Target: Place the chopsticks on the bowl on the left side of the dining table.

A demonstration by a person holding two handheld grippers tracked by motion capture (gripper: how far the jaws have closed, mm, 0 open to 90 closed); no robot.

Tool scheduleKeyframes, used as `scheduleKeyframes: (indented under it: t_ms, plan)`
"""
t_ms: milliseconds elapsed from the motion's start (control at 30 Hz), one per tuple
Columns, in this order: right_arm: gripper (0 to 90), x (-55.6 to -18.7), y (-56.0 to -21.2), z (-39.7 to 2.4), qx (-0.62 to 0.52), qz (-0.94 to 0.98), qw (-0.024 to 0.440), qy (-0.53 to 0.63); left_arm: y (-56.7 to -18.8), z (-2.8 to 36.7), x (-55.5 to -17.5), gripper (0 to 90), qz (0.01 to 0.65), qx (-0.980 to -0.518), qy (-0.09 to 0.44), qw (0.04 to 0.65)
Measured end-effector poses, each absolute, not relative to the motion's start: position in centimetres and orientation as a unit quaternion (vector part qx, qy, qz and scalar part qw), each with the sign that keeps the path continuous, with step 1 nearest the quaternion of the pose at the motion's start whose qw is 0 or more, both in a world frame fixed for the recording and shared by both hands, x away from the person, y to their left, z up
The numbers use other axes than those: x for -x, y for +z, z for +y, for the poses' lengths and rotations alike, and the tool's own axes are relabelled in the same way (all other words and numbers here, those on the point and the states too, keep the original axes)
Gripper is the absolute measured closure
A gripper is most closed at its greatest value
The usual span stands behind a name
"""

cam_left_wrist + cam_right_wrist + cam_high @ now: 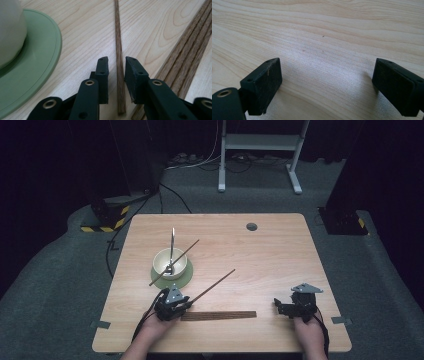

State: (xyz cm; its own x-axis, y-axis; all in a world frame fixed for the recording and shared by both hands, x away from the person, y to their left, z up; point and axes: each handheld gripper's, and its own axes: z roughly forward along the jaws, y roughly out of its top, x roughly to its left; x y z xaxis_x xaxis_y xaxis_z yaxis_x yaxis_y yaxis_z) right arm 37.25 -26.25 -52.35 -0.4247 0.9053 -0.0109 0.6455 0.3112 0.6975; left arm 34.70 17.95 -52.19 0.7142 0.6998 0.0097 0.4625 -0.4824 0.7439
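Note:
A brown chopstick [215, 284] lies slanted on the wooden table, and its near end [118, 37] runs between the jaws of my left gripper [116, 62]. A sliver of table shows beside the stick, so the pads do not press on it. In the high view my left gripper [186, 304] sits low on the table just in front of the green saucer [185, 279]. A white bowl [162, 262] stands on that saucer with a metal spoon [172, 245] inside and a second chopstick [187, 247] across its rim. My right gripper [278, 306] rests at the front right, jaws wide over bare wood [327, 75].
A dark ribbed wooden strip [220, 315] lies along the front of the table between the two hands, close to the left gripper's right jaw [190, 42]. The saucer's rim [37, 62] and the bowl [10, 30] lie left of the left jaws. A cable hole [251, 226] sits near the far edge.

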Motion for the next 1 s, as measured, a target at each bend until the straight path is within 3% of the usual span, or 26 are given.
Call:
scheduleKeyframes:
  t_ms: [367, 1000]
  plan:
    - [8.8, -37.2, -52.4, -26.2, -0.494, 0.783, 0.207, 0.315, -52.2, 18.4, -35.1, 82.5, 0.367, -0.836, 0.137, 0.384]
    - [8.9, -37.3, -52.4, -26.3, -0.492, 0.784, 0.209, 0.316, -50.9, 19.3, -34.2, 83.7, 0.366, -0.818, 0.154, 0.416]
